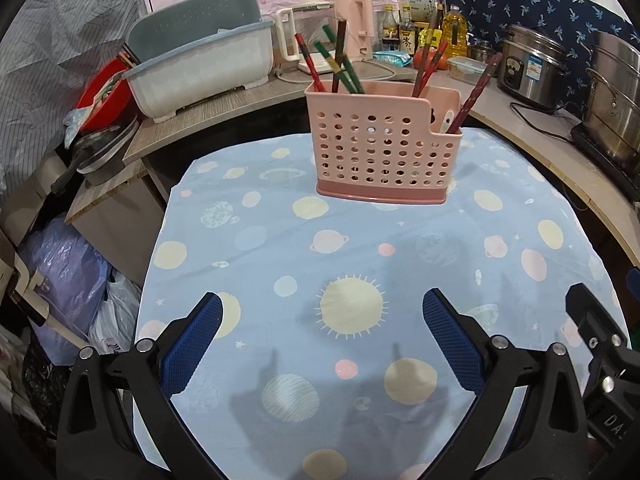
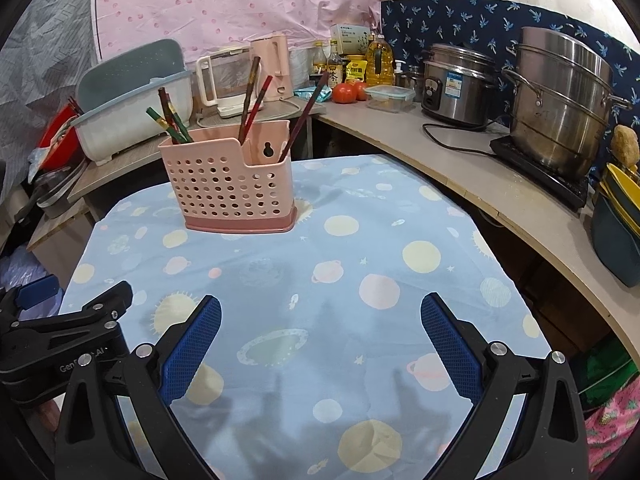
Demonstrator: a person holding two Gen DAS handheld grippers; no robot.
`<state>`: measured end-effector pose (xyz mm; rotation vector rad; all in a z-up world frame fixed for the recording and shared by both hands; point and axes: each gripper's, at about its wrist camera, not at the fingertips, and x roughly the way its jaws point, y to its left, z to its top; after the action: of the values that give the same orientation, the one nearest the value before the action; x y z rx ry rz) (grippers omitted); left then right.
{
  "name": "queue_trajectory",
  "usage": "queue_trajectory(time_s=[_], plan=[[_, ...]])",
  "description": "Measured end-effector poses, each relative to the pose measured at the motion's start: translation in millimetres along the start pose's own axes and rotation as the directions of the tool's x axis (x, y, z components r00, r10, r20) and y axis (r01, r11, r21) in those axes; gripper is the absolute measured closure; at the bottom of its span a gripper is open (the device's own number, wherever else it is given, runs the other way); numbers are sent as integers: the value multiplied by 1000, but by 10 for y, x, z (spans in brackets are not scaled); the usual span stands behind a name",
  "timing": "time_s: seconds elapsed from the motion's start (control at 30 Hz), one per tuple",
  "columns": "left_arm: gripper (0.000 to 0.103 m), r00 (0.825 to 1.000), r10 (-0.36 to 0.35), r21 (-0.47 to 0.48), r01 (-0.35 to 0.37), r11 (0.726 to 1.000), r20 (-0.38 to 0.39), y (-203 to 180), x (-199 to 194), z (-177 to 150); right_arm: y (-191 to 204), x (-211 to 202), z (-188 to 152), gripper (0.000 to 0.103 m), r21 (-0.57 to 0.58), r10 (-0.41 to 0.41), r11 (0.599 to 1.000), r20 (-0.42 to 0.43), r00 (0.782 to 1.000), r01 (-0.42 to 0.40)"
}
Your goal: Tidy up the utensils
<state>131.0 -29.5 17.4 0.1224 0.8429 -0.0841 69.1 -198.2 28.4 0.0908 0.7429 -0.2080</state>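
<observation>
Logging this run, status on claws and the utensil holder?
Left claw and right claw open, empty. Pink holder upright on blue cloth, chopsticks inside. Nothing in the way.

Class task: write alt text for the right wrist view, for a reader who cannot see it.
A pink perforated utensil holder with chopsticks standing in it sits on a planet-print tablecloth. The right gripper hovers nearby, jaws open and empty.
</observation>
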Motion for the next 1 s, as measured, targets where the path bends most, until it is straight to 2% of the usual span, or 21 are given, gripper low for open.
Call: queue_trajectory(time_s=[0.23, 1.0], plan=[[7, 1000, 9, -34, -10, 999, -27, 128, 159, 5, -58, 166, 7, 7, 11, -22, 1000, -25, 999, 22], [7, 999, 8, -27, -10, 1000, -38, 113, 242, 23, -65, 257, 15, 7, 20, -27, 999, -35, 999, 27]])
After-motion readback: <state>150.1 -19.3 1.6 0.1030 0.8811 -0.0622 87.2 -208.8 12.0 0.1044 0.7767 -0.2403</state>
